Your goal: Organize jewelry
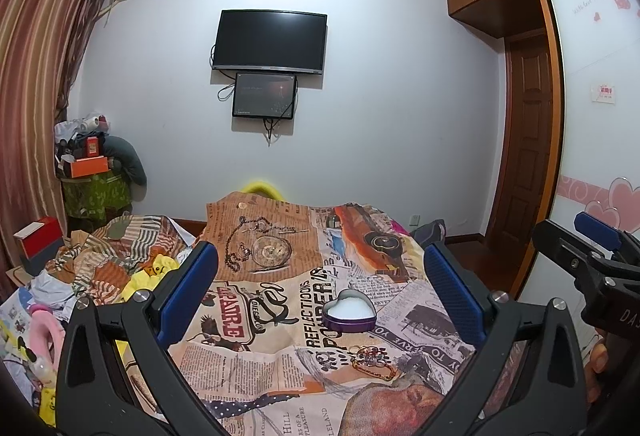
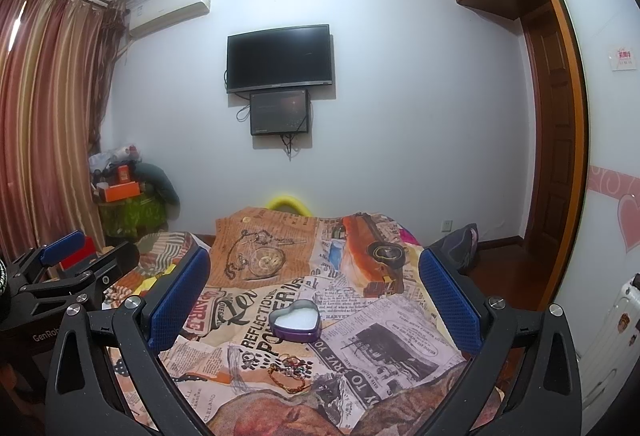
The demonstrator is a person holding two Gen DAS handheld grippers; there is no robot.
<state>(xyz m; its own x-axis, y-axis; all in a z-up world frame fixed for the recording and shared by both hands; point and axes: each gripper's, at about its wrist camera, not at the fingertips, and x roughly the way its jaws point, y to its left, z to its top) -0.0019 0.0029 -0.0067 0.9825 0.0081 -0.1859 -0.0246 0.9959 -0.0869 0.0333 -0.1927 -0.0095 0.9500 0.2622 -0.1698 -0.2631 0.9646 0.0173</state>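
1. Both my grippers hover above the newspaper-print cloth point(image 1: 280, 316) on the bed, fingers spread wide apart and holding nothing: left gripper point(image 1: 320, 288), right gripper point(image 2: 316, 296).
2. The target is a small tangle of beaded bracelets with a braided orange-gold loop point(image 2: 290, 370). It lies flat on the cloth, low between my right fingers, at about 6 o'clock from their midpoint and slightly left.
3. In the left wrist view the same jewelry pile point(image 1: 372, 360) sits at about 5 o'clock from the midpoint, nearer the right-hand finger.
4. The open purple heart-shaped tin with white lining point(image 2: 296, 324) sits just beyond the pile, at 12 o'clock from it. The two are close but apart.
5. The pile's long axis looks left-to-right, roughly in line with my finger gap.
6. My call: the right gripper is better centred, so it should drop straight down and close across the tangle.
7. Risk: thin loops could slip off or snag the cloth.
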